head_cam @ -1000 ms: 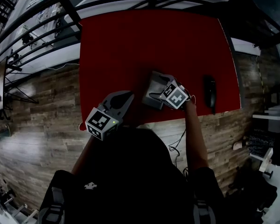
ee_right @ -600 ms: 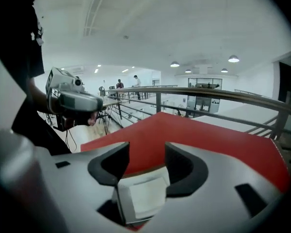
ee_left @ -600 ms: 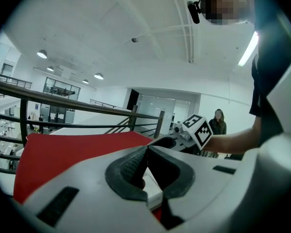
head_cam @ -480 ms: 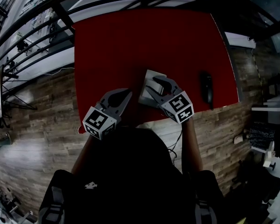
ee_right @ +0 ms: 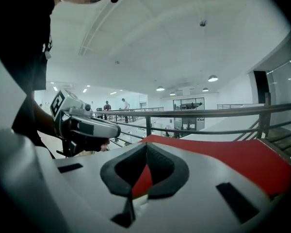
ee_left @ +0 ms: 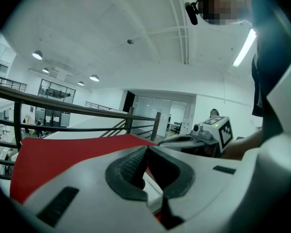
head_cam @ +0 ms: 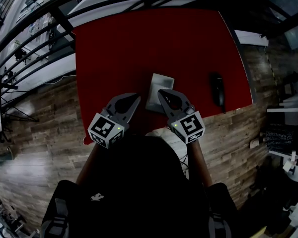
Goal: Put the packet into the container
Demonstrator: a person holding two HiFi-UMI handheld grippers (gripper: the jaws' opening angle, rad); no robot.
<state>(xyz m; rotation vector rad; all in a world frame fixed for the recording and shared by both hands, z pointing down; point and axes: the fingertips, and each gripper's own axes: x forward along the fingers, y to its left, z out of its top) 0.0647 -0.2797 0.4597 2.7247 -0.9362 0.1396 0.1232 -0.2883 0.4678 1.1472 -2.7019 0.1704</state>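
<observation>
L gripper (head_cam: pixel 135 98) jaws shut, empty, over red tabletop (head_cam: pixel 139 43) front edge. R gripper (head_cam: pixel 162 93) jaws just closed, tips together, nothing btwn. Pale container (head_cam: pixel 157 85) on tabletop just beyond both tips; packet can't be made out. Black object (head_cam: pixel 217 90) well right.

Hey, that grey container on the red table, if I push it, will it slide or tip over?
The grey container looks low and boxy, flat on the red table, so it would probably slide rather than tip or roll. Nothing braces it, so a light push may shift it.
</observation>
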